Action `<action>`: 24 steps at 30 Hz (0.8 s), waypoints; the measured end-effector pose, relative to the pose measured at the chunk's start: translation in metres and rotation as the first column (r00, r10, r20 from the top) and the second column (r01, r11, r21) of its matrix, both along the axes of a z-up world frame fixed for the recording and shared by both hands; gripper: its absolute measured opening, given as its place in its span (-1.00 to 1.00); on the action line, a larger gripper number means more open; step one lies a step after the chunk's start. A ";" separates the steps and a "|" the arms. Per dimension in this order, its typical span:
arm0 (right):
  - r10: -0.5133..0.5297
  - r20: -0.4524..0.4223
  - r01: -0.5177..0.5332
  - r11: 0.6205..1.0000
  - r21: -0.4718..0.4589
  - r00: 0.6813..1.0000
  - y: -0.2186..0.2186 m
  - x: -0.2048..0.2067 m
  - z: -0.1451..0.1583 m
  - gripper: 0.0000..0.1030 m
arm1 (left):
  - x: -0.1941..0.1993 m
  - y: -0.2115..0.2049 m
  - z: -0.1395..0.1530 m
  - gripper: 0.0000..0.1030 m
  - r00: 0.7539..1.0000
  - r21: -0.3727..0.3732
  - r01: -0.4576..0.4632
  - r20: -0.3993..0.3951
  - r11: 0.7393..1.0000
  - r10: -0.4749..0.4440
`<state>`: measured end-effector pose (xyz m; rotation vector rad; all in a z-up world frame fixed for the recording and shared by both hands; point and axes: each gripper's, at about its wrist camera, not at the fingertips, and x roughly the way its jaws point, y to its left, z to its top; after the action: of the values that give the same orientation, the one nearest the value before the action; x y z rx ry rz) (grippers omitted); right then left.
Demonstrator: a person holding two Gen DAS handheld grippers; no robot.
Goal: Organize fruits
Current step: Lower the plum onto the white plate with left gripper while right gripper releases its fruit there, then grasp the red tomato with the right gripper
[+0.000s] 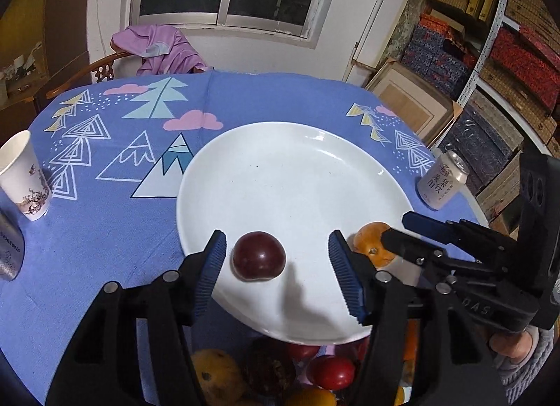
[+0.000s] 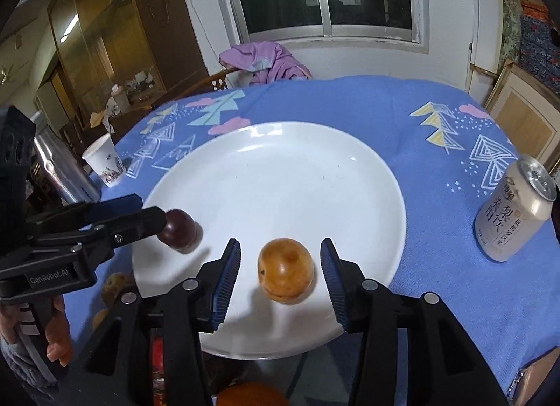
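Released, both jaws stand wide with a gap on each side of their fruit. Left gripper [image 1: 278, 266] straddles a plum [image 1: 259, 256] at the plate's [image 1: 297, 167] 7 o'clock rim; right gripper [image 2: 280, 274] straddles an orange fruit [image 2: 285, 269] near 6. Both fruits look light, smooth, easily bruised and apt to roll: pinch gently across the middle. Round, neither shows a clear long axis; the orange fruit's stem end seems tipped toward 8 o'clock.

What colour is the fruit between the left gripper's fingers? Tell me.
Dark purple-red plum, clearest in left wrist view.

Two fruits on a round white plate [image 2: 280, 167]
The right claw [image 2: 280, 276] stands open around a speckled orange fruit [image 2: 285, 267]; a dark red plum [image 2: 180, 229] sits left.
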<state>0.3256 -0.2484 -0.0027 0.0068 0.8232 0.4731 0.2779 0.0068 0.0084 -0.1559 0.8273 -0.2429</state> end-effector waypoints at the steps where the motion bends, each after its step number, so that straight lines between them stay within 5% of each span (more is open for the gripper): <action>1: -0.002 0.020 0.002 1.000 0.026 1.000 -0.004 -0.006 0.010 -0.07 | -0.007 0.005 0.004 0.16 1.000 -0.006 -0.009 0.010 1.000 0.009; 4: -0.002 0.099 -0.009 0.994 0.106 0.995 -0.019 -0.037 0.047 -0.04 | -0.038 0.022 0.016 0.66 0.997 -0.008 -0.049 0.056 0.999 0.050; 9: 0.008 0.259 -0.063 0.977 0.204 0.966 -0.045 -0.114 0.089 0.45 | -0.102 0.044 0.022 0.74 0.988 0.024 -0.099 0.123 0.995 0.095; 14: 0.038 0.225 -0.065 0.991 0.114 0.974 -0.034 -0.139 0.045 0.44 | -0.135 0.058 -0.007 0.77 0.985 0.029 -0.149 0.088 0.988 0.146; 16: 0.073 0.203 -0.082 0.996 0.033 0.976 -0.015 -0.133 0.026 0.00 | -0.136 0.060 -0.015 0.77 0.985 0.032 -0.160 0.073 0.987 0.157; 17: 0.086 0.205 -0.087 0.996 -0.006 0.975 -0.007 -0.129 0.020 -0.06 | -0.136 0.061 -0.017 0.77 0.985 0.037 -0.161 0.075 0.986 0.158; 24: 0.131 0.168 -0.118 0.989 -0.083 0.977 0.020 -0.113 -0.005 -0.06 | -0.121 0.058 -0.031 0.77 0.990 0.075 -0.139 0.028 0.987 0.137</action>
<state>0.2126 -0.2283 -0.0078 -0.1525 0.6718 0.5536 0.1565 0.0648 -0.0223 -0.1370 0.7983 -0.0824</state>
